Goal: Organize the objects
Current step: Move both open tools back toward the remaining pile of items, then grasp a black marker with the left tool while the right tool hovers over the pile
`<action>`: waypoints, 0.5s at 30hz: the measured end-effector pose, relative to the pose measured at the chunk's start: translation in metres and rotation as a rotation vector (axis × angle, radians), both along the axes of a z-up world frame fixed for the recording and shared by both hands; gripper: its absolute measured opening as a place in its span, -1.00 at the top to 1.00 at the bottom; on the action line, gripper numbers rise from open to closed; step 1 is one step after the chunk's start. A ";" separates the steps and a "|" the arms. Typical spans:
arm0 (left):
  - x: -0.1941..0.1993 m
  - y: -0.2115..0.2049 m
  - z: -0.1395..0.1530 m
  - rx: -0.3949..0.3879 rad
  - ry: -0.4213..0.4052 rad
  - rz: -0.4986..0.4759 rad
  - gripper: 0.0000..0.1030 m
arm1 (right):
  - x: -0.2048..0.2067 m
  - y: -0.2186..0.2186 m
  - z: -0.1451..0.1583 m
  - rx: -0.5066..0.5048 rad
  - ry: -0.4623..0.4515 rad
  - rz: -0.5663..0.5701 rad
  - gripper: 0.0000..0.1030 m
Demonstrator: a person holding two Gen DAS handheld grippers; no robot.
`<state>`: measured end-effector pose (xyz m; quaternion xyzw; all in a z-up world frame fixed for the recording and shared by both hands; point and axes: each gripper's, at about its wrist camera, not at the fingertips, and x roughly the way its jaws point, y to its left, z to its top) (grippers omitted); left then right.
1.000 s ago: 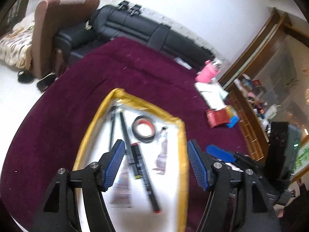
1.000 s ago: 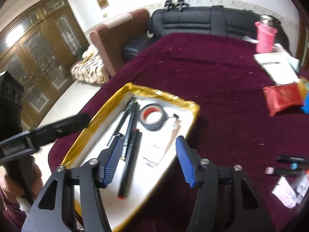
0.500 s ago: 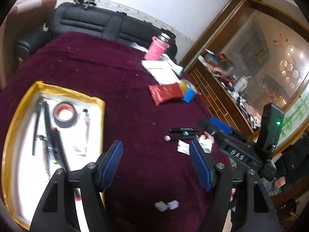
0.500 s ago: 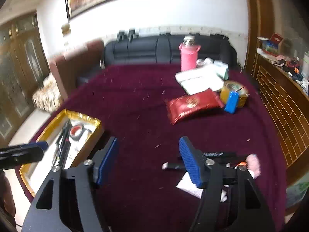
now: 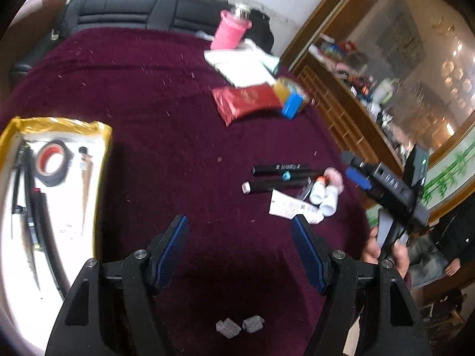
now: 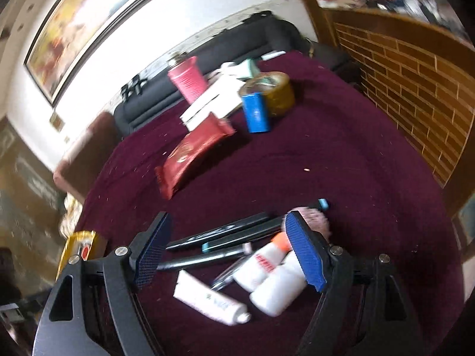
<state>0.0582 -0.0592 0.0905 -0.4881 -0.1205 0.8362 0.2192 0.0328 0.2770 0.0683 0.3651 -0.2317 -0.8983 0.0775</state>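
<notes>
A small heap of loose things lies on the maroon cloth (image 5: 166, 112): black pens (image 6: 219, 231), a white tube (image 6: 207, 299), two white bottles (image 6: 267, 276) and a pink fuzzy thing (image 6: 314, 219), all touching or overlapping.

The right gripper (image 6: 227, 250) hangs over this heap. Its jaws have just been opening and now stand wide apart; the pens, tube and bottles show in the gap between the blue pads (image 6: 305, 255), but the pads press on none of them, so it holds nothing. In the left view the same gripper (image 5: 353, 169) comes in from the right, held by a hand (image 5: 386, 252).

The left gripper (image 5: 240, 246) hovers over bare cloth, jaws moderately open and empty. The heap (image 5: 297, 187) lies beyond its right finger; two small clear bits (image 5: 239, 324) lie on the cloth below its jaws.

At the left edge sits a gold-rimmed tray (image 5: 101, 160) holding a tape roll (image 5: 53, 163), dark pens (image 5: 32, 207) and a thin tube (image 5: 84, 184).

Farther back on the cloth are a red packet (image 5: 246, 102), a blue box (image 5: 292, 105) against a gold tape roll (image 6: 276, 92), white papers (image 5: 240, 68) and a pink bottle (image 5: 230, 31). Behind the table stands a black sofa (image 5: 133, 12).
</notes>
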 end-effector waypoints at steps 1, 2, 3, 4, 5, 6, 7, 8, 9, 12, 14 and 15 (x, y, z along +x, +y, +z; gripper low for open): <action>-0.004 0.007 -0.005 -0.014 -0.010 -0.009 -0.27 | -0.001 0.006 -0.005 -0.014 -0.002 -0.014 -0.53; -0.007 0.014 -0.010 -0.034 -0.017 -0.017 -0.26 | -0.003 0.010 -0.010 -0.021 -0.004 -0.024 -0.53; -0.011 0.024 -0.015 -0.070 -0.017 -0.028 -0.26 | -0.005 0.013 -0.015 -0.032 -0.005 -0.034 -0.52; -0.013 0.033 -0.018 -0.102 -0.010 -0.041 -0.26 | -0.006 0.017 -0.019 -0.043 -0.002 -0.040 -0.52; -0.016 0.043 -0.022 -0.135 0.003 -0.060 -0.26 | -0.007 0.021 -0.022 -0.056 0.002 -0.049 -0.52; -0.019 0.052 -0.024 -0.156 0.016 -0.080 -0.26 | -0.008 0.024 -0.024 -0.072 0.008 -0.060 -0.52; -0.022 0.060 -0.026 -0.171 0.028 -0.103 -0.26 | -0.009 0.029 -0.026 -0.083 0.012 -0.065 -0.52; -0.026 0.068 -0.028 -0.183 0.042 -0.130 -0.26 | -0.009 0.031 -0.027 -0.093 0.018 -0.071 -0.52; -0.031 0.079 -0.030 -0.197 0.063 -0.173 -0.26 | -0.009 0.035 -0.028 -0.096 0.025 -0.079 -0.52; -0.045 0.105 -0.038 -0.247 0.105 -0.258 -0.26 | -0.003 0.042 -0.025 -0.099 0.040 -0.106 -0.53; -0.053 0.121 -0.042 -0.279 0.131 -0.318 -0.26 | -0.003 0.046 -0.026 -0.120 0.044 -0.113 -0.53; -0.057 0.128 -0.044 -0.300 0.145 -0.338 -0.26 | -0.004 0.049 -0.027 -0.133 0.042 -0.115 -0.53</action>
